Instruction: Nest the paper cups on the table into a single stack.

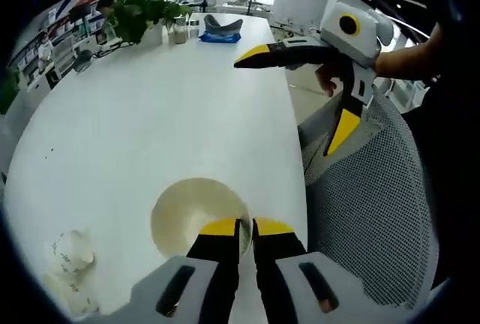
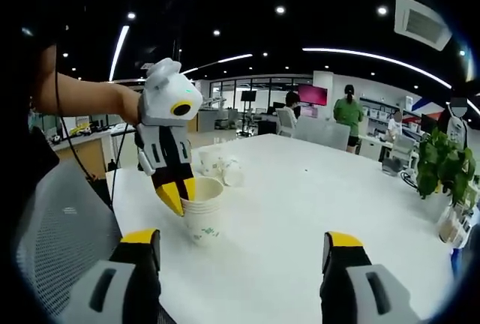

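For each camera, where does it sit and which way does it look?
Left gripper view: rides the left gripper, looks down at the table; its jaws are shut on the rim of a cup. A forearm shows.
Right gripper view: rides the open right gripper, looks level across the table toward the office. A forearm shows.
Both share the cup, the table and the plant.

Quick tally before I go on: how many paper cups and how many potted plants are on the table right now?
Paper cups: 3. The held cup stands upright, pinched at its rim by the left gripper; loose cup one and loose cup two are beyond it.
Potted plant: 1
Total: 4
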A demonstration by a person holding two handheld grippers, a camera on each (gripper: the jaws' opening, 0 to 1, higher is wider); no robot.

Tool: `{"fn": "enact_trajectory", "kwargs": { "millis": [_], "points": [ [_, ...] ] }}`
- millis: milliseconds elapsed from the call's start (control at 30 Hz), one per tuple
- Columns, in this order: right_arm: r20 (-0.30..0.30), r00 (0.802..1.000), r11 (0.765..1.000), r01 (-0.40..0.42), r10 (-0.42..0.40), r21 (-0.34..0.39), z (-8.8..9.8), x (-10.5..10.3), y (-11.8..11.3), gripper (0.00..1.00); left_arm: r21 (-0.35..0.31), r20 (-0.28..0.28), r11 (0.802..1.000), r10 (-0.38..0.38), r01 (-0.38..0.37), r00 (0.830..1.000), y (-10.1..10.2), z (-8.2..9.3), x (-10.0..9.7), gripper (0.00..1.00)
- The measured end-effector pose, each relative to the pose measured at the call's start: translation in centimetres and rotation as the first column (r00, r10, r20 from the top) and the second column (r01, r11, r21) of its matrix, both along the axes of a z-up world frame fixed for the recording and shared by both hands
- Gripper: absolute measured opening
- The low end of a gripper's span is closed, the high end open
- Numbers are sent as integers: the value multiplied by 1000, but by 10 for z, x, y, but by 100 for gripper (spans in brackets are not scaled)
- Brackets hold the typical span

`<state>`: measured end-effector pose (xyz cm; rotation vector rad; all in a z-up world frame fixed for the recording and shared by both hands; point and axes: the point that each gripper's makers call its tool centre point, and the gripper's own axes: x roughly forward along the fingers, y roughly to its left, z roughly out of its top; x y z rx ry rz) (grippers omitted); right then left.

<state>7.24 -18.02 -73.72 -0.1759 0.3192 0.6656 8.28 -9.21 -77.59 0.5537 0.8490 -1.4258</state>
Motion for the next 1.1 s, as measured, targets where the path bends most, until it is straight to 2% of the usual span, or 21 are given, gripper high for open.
{"fn": "enact_trajectory", "kwargs": {
  "millis": [267, 567, 867, 1100],
  "points": [
    [-1, 1000, 1000, 2, -2, -3, -1, 0, -1, 91, -6, -6, 1000, 2, -2, 1000, 0, 0, -2, 6],
    [-2, 1000, 1000, -2, 2, -7, -1, 0, 0, 91, -87, 10, 996, 37, -36, 999, 4, 19, -1, 19],
    [2, 1000, 1000, -4, 4, 0, 0, 0, 0, 92, -201, 52, 970, 149, -136, 987, 18, 52, 17, 33],
    [3, 1000, 1000, -5, 5, 6, 1, 0, 0, 93, -231, 85, 950, 235, -210, 968, 38, 61, 37, 38]
  ]
}}
